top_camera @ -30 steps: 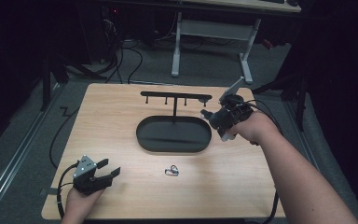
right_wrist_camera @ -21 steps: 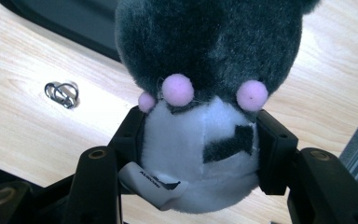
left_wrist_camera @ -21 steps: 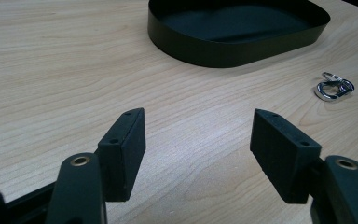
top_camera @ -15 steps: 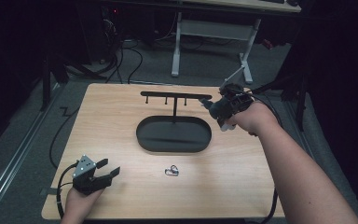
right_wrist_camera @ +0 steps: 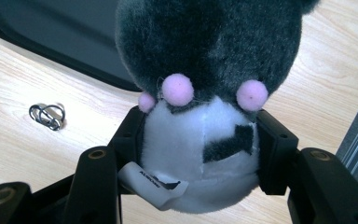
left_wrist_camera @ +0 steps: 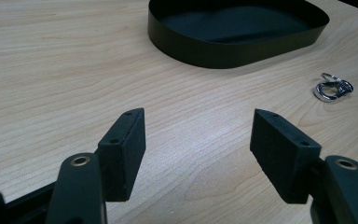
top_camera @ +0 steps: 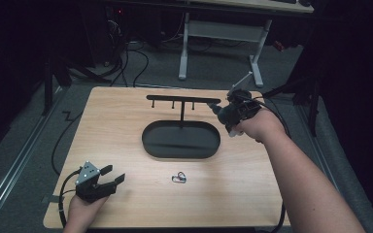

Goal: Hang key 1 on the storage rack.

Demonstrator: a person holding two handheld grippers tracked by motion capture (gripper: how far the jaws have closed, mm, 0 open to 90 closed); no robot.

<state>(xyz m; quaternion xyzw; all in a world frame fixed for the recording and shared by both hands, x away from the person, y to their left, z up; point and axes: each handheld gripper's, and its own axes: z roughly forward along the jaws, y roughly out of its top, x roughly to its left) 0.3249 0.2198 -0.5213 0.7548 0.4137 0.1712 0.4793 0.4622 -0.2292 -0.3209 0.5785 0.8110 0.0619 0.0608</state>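
- The right gripper [top_camera: 223, 112] is clamped on a small plush toy [right_wrist_camera: 205, 93], dark grey fuzzy top, white belly with a black patch and three little pink pompoms; both pads press into the white part
- That toy is held up off the table, over by the right end of the black hanging rack [top_camera: 182, 100] and just past the right edge of the black oval tray [top_camera: 180, 151] (a white tag sticks out at the bottom, print too small to read)
- The left gripper [top_camera: 106, 180] sits low near the front left corner of the wooden table [top_camera: 111, 131], jaws spread apart with nothing between them
- A little metal keyring [top_camera: 178, 177] lies on the bare wood in front of the tray, well apart from both grippers
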